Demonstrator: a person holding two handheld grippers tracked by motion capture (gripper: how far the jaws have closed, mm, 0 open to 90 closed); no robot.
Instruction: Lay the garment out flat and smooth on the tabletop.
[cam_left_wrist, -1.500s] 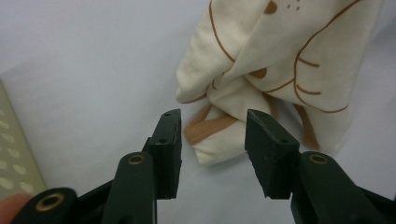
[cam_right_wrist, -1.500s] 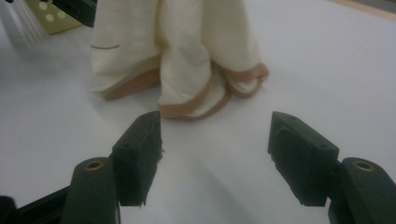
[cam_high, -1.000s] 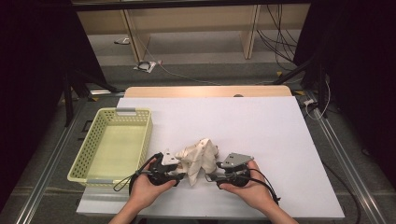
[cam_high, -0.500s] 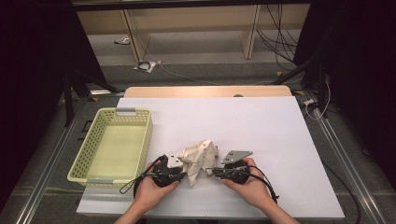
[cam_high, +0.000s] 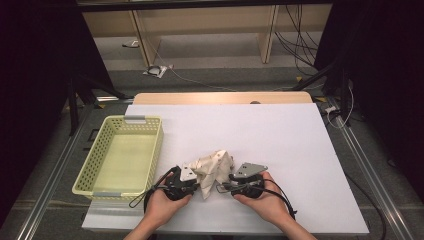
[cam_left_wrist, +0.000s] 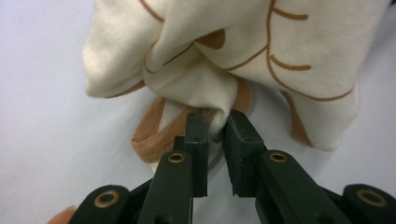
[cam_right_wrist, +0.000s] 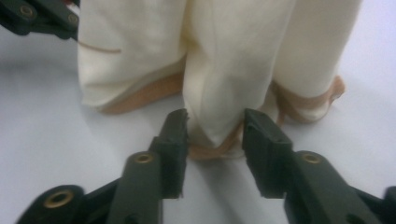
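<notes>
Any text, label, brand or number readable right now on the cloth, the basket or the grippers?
None readable.
Cream cloth: brown curved lines and trim, no letters.
Yellow basket: no label showing.
Left gripper and right gripper: plain black jaws with brass rivets, no markings.

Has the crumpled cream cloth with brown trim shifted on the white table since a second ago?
No. The crumpled cream cloth sits the same way beside the yellow plastic basket.
</notes>
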